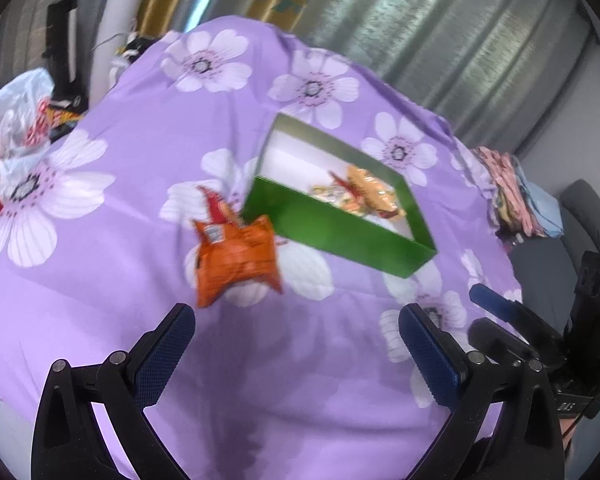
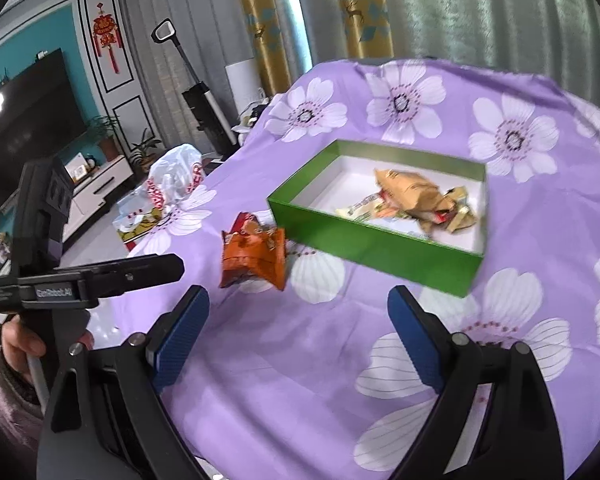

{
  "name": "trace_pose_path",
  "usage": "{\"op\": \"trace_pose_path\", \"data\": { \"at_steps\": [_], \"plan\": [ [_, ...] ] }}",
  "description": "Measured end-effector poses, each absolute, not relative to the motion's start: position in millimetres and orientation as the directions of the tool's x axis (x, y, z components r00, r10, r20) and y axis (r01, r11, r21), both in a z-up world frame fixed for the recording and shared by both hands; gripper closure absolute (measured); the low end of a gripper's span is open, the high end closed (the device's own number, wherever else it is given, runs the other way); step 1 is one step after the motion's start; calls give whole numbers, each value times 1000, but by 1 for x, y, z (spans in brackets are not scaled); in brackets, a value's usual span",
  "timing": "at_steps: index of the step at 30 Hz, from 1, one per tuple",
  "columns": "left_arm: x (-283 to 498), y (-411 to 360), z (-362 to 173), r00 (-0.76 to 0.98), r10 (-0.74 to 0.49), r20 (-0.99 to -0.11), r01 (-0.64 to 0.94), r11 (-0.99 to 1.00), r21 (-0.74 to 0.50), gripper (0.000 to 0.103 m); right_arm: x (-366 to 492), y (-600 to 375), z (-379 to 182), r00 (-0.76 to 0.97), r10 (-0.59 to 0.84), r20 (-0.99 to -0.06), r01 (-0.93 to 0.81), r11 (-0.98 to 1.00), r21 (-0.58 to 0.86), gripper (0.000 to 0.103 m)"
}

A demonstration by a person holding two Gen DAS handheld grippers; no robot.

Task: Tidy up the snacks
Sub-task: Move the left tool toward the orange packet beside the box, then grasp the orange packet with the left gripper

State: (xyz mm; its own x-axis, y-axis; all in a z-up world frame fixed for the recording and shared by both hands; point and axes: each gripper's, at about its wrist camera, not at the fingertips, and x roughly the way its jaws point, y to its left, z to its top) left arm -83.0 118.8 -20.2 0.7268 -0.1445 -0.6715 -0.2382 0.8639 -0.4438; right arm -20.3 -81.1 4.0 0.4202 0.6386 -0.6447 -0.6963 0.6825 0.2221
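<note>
Snack bag (image 1: pixel 236 258) looks light, crinkly, probably slippery; pinch its puffy middle. Both claws, left (image 1: pixel 296 354) and right (image 2: pixel 298 338), gape empty.

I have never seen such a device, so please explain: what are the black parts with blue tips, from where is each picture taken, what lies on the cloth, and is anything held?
There is no robot here. A person holds a hand tool with two fingers in each hand, and a camera on each tool looks along its fingers. One picture comes from the left gripper, the other from the right gripper. Both are open and hold nothing. On the purple flowered cloth stands a green box with several snacks inside. An orange snack bag lies on the cloth just outside the box. At the edge of the right picture you see the person's hand holding the left tool.
</note>
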Motion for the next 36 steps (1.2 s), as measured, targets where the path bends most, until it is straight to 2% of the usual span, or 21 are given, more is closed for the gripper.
{"op": "trace_pose_path", "data": {
  "at_steps": [14, 27, 36],
  "plan": [
    [-75, 154, -64, 711, -116, -694, -351, 797, -492, 2, 2, -39, -56, 228, 675, -702, -709, 609, 355, 11],
    [-36, 162, -78, 706, -140, -694, -329, 802, -498, 2, 41, 5, -91, 147, 676, -722, -727, 570, 384, 11],
    [-17, 158, -81, 735, -149, -662, -282, 820, -498, 2, 57, 30, -97, 109, 680, -725, -751, 534, 389, 11]
  ]
}}
